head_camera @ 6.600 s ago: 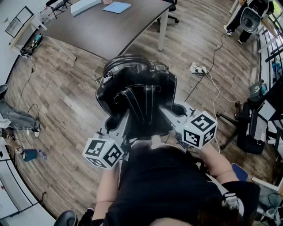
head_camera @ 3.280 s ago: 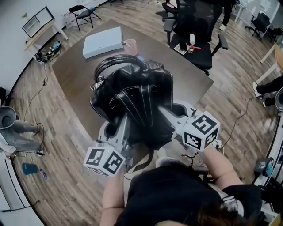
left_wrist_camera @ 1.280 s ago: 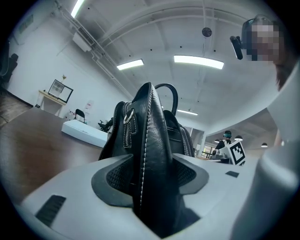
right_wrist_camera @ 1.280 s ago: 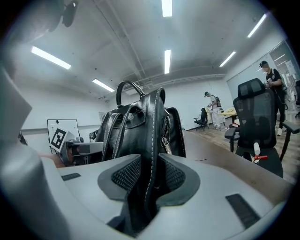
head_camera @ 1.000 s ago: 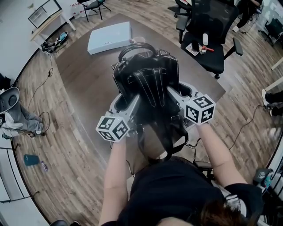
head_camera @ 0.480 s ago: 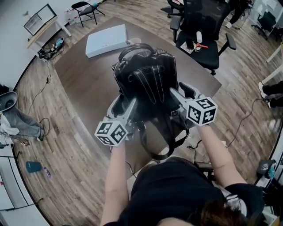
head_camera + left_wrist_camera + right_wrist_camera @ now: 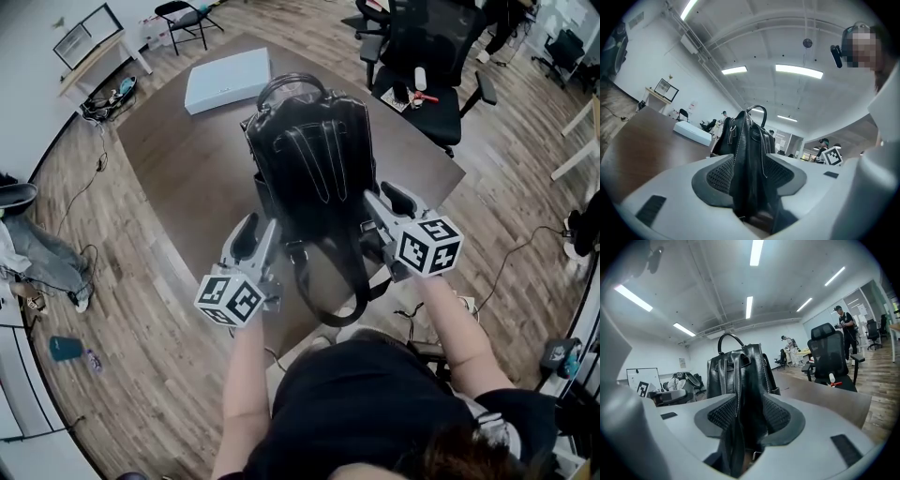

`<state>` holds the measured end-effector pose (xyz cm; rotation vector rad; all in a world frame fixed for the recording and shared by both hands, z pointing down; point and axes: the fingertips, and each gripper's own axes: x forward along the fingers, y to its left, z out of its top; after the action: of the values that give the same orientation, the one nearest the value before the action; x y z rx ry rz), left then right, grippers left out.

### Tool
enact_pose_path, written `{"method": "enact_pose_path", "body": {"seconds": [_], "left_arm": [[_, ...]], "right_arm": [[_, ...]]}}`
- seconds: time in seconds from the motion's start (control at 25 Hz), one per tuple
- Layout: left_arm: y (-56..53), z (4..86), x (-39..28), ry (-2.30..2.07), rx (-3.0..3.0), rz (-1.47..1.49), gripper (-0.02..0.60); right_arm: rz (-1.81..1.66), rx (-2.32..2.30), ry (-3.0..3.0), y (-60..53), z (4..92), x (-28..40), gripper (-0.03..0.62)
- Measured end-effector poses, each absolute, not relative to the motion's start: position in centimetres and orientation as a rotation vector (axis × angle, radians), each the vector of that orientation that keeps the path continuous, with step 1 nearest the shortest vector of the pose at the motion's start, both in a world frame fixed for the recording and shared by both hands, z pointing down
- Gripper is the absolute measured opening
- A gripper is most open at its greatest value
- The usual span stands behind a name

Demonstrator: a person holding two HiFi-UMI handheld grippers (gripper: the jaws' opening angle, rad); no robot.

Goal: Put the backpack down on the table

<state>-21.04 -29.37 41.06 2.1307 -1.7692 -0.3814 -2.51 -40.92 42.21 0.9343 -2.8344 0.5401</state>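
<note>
Head view: one backpack on one table; left gripper, right gripper, fingers closing, one strap between each.

The room was brightly and evenly lit from above by long ceiling strip lights, which blew out to flat white in both gripper views. There the light read cool and greyish, and the black backpack showed almost as a silhouette against pale walls. In the head view its leather caught soft highlights along the stitched ridges. The table carried a dull, diffuse sheen without hard glare, and shadows were soft and faint. Wide-angle distortion bent the floor boards near the edges of the head view. The gripper views darkened into round black corners, and their nearest foreground looked soft.
</note>
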Motion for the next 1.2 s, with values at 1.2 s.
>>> {"method": "enact_pose_path", "body": {"seconds": [1.2], "left_arm": [[-15.6, 44.5, -17.0, -1.747, 1.861, -0.328, 0.046]], "right_arm": [[0.676, 0.923, -2.716, -28.1, 45.0, -0.5, 0.017]]}}
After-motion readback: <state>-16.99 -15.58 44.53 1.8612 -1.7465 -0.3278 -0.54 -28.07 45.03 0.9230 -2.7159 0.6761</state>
